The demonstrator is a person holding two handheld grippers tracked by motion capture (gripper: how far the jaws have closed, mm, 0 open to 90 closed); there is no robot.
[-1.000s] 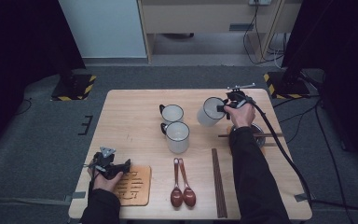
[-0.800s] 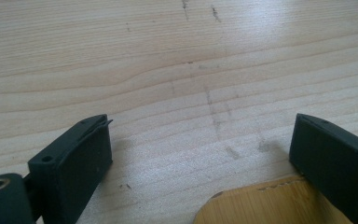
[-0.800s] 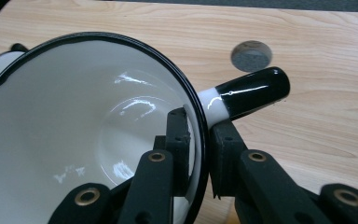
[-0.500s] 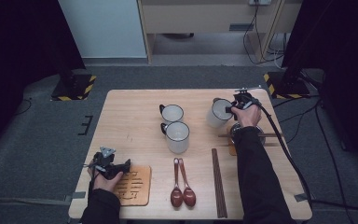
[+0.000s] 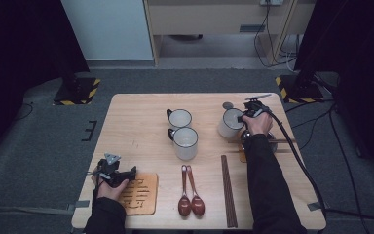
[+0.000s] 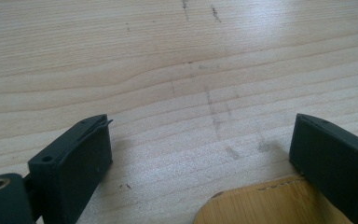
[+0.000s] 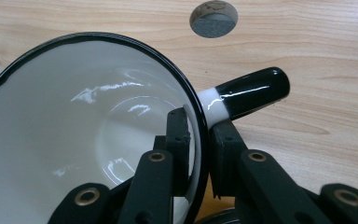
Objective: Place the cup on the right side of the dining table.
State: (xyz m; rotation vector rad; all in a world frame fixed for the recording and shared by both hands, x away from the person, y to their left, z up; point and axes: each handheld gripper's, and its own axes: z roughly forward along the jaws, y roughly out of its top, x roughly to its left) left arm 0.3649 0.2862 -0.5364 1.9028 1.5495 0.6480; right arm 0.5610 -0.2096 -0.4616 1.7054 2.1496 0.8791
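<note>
Sinking toward the tabletop (image 5: 141, 122), the right tool (image 7: 199, 140) pinches the white black-rimmed enamel mug's (image 5: 230, 123) wall, nearing set-down; left tool (image 6: 200, 154) spread, idle.

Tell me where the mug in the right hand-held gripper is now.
In the high view the mug is at the table's far right, clamped by its rim in the right hand-held gripper, right of the two other mugs.

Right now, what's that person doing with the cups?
A person holds a gripper in each hand. The right gripper pinches the wall of a white mug, one jaw inside the rim and one outside by the handle, at the table's far right. Two more mugs stand mid-table. The left gripper rests open beside a wooden coaster.
</note>
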